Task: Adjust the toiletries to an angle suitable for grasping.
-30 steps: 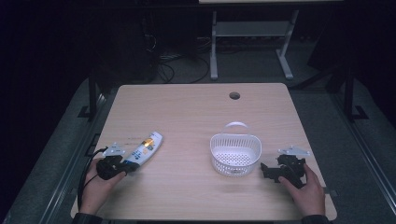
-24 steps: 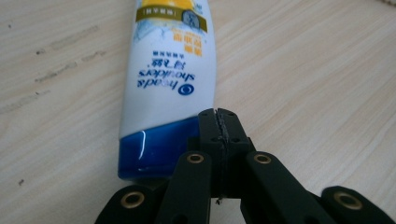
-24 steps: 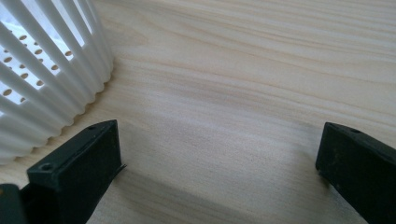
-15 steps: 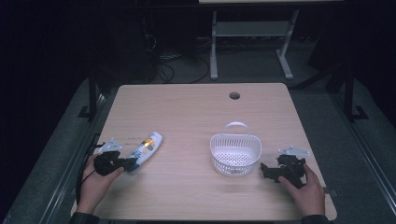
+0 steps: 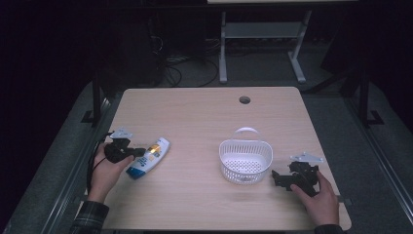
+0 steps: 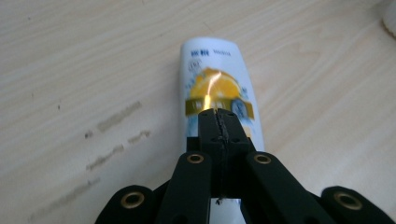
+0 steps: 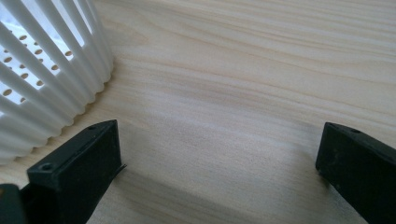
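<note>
Here, left tongs closed over bottle.

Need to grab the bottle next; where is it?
High view: the bottle lies on the table's left side, under the left gripper, far from the basket.

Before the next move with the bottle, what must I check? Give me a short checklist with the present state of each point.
1. Left gripper jaws shut, nothing between them: not ok for grasping.
2. Bottle lies flat on the table: ok.
3. Left gripper over the bottle: ok.
4. Basket upright: ok.
5. Right gripper open, apart from the basket: ok.
6. Left gripper touching the bottle: cannot tell.
</note>
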Action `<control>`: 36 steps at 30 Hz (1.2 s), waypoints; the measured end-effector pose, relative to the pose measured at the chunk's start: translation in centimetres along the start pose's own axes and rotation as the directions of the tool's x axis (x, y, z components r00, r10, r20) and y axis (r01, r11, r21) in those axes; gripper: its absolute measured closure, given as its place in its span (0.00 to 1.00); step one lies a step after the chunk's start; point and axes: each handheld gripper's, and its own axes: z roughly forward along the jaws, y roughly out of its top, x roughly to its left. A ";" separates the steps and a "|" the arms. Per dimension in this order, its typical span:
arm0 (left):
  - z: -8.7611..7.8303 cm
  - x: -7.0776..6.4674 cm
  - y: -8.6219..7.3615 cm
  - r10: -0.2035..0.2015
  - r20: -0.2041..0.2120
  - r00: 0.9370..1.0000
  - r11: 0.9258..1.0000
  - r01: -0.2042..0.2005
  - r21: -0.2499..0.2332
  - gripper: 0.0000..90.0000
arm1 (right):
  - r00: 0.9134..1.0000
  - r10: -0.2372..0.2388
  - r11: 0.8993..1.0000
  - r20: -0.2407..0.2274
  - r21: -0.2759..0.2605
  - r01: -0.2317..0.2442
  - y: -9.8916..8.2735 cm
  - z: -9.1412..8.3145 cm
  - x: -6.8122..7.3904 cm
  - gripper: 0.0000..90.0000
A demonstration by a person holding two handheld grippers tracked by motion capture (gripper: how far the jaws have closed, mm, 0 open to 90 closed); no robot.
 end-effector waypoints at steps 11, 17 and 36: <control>2.3 1.1 3.2 -0.010 -0.005 1.000 1.000 0.010 0.016 1.00 | 1.000 0.000 1.000 0.000 0.000 0.000 0.0 0.0 0.0 0.00; 4.0 2.1 4.9 -0.029 -0.028 0.999 0.999 0.030 0.035 1.00 | 1.000 0.000 1.000 0.000 0.000 0.000 0.0 0.0 0.0 0.00; 7.8 2.5 5.3 -0.056 -0.027 0.998 0.991 0.059 0.123 1.00 | 1.000 -0.002 1.000 -0.002 0.000 0.002 0.0 0.0 0.0 0.00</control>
